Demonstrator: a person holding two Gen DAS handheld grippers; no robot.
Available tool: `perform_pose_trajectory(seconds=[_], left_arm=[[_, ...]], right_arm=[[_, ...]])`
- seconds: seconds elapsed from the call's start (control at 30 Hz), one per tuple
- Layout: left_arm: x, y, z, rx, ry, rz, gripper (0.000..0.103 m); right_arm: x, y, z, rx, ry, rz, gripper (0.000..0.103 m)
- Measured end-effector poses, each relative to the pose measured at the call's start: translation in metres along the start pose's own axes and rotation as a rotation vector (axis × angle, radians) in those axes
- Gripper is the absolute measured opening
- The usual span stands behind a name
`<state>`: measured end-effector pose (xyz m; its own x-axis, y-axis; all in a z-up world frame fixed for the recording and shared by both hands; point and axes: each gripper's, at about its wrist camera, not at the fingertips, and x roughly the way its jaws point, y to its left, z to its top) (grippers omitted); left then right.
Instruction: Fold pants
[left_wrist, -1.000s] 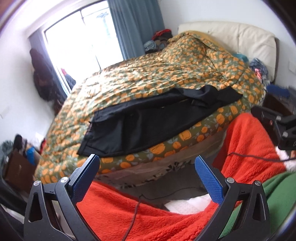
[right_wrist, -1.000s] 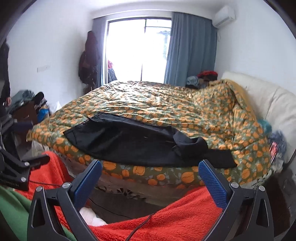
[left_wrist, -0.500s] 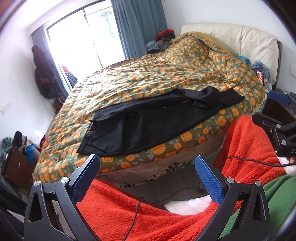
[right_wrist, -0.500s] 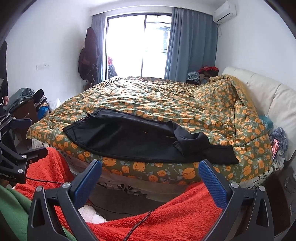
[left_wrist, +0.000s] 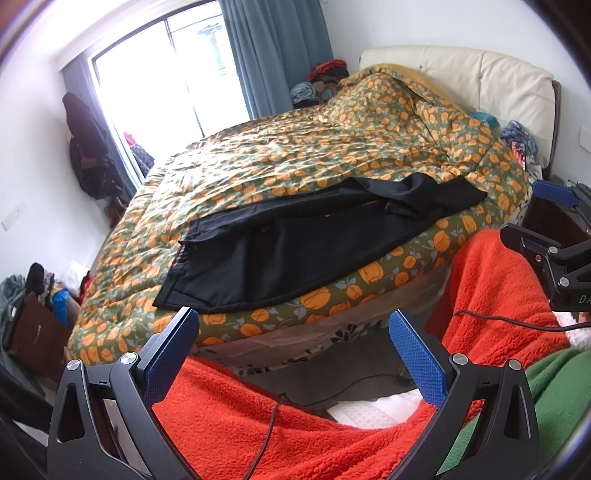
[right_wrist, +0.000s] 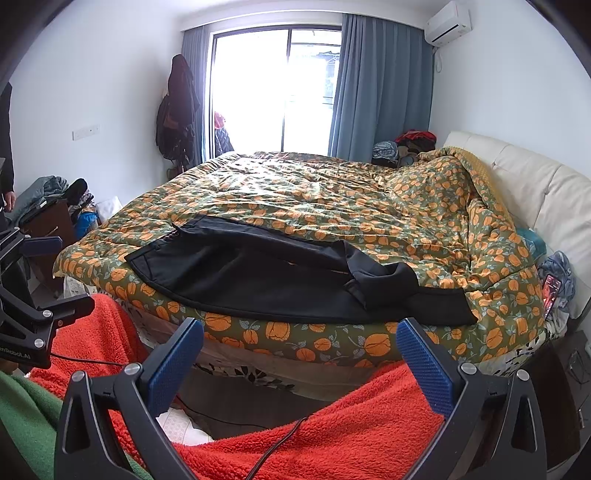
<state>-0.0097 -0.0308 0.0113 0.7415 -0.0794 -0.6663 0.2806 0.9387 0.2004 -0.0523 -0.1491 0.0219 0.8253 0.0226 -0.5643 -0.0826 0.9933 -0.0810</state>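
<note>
Black pants (left_wrist: 295, 243) (right_wrist: 280, 280) lie stretched along the near edge of a bed covered by an orange-and-green floral quilt (left_wrist: 295, 162) (right_wrist: 332, 199). The waistband end is at the left and the leg ends at the right are rumpled and partly turned over. My left gripper (left_wrist: 291, 343) stands open with blue pads, held back from the bed and below its edge, with nothing between the fingers. My right gripper (right_wrist: 299, 354) is likewise open and empty, short of the bed side. Each gripper shows at the edge of the other's view.
Red fleece legs (left_wrist: 280, 435) (right_wrist: 332, 435) and a green garment (left_wrist: 554, 406) fill the foreground, with a black cable across them. A cream headboard (right_wrist: 535, 192) is at the right, a window with blue curtains (right_wrist: 376, 85) behind, cluttered furniture (right_wrist: 44, 214) at the left, a nightstand (left_wrist: 550, 218) beside the bed.
Both views have shifted slightly so the bed appears a little lower and fuller in frame. The pants lie unchanged and both grippers stay open.
</note>
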Motion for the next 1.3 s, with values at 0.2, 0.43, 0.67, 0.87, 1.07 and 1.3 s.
perform_pose_trajectory(seconds=[0.2, 0.43, 0.67, 0.87, 1.07, 1.3], left_arm=[[0.002, 0.006, 0.004, -0.023, -0.001, 0.021, 0.103], [0.018, 0.05, 0.055, -0.131, -0.07, 0.049, 0.103], [0.107, 0.068, 0.1, -0.204, -0.009, 0.125, 0.103], [0.17, 0.057, 0.087, -0.289, 0.157, 0.057, 0.103], [0.202, 0.052, 0.08, -0.294, 0.25, 0.066, 0.103], [0.223, 0.067, 0.097, -0.262, 0.208, 0.102, 0.103]], right_arm=[[0.002, -0.001, 0.001, 0.002, 0.004, 0.012, 0.103], [0.024, -0.057, 0.033, 0.15, -0.029, 0.033, 0.103], [0.102, -0.178, 0.067, 0.313, -0.015, 0.003, 0.103], [0.264, -0.181, 0.011, 0.294, 0.446, 0.099, 0.065], [0.351, -0.194, -0.009, 0.564, 0.413, -0.036, 0.064], [0.301, -0.211, 0.052, 0.34, 0.182, -0.112, 0.016]])
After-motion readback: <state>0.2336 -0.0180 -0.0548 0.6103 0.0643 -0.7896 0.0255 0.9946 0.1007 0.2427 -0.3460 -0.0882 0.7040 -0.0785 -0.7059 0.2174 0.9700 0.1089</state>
